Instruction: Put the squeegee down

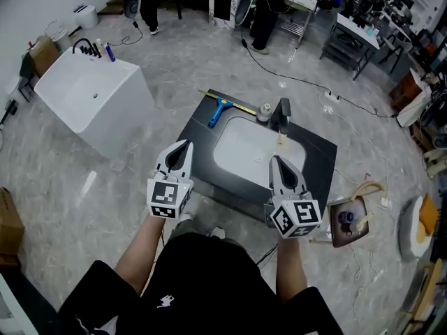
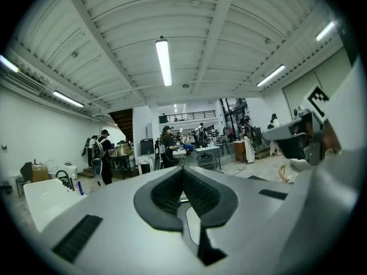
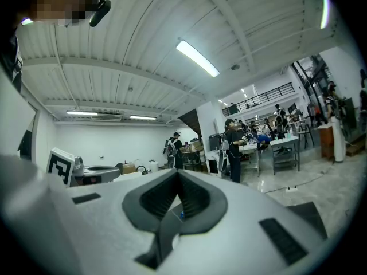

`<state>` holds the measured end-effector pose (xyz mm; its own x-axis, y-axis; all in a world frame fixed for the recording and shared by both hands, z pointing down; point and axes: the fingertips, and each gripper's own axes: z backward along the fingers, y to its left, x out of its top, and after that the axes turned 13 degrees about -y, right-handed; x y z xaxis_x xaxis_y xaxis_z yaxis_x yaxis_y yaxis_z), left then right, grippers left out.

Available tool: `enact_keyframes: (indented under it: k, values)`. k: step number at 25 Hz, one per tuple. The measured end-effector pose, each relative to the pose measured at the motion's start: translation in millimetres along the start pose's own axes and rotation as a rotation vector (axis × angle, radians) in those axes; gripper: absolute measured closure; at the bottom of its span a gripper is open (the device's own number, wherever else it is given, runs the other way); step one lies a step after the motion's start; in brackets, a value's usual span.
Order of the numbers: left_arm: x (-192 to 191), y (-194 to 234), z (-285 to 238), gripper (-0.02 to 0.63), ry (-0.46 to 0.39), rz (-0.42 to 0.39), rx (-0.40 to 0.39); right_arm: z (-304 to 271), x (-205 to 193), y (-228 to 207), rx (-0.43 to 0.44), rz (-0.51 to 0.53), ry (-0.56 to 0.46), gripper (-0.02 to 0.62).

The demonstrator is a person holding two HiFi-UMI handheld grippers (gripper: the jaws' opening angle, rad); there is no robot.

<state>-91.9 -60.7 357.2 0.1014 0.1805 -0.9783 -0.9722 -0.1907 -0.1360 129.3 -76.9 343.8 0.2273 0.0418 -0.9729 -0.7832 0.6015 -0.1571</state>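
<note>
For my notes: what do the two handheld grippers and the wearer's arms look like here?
Both the left gripper and right gripper are white, tapering shells with dark ribbed pads; each carries a cube of black-and-white square markers. The person wears black short sleeves.

We count two tongs: the left tongs (image 1: 184,146) and the right tongs (image 1: 275,161). We count one squeegee (image 1: 219,109), one bench (image 1: 316,153), one basin (image 1: 248,149), one faucet (image 1: 283,110), one white tub (image 1: 98,93) and one cardboard box (image 1: 43,53).
</note>
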Motion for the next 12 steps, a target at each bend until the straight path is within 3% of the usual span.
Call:
enact_keyframes:
  k: [12]
  values:
    - [-3.0,-1.2,-17.7,0.603,0.009,-0.004,0.001,-6.8,-0.9,-9.3,0.004,0.022,0.004,0.594]
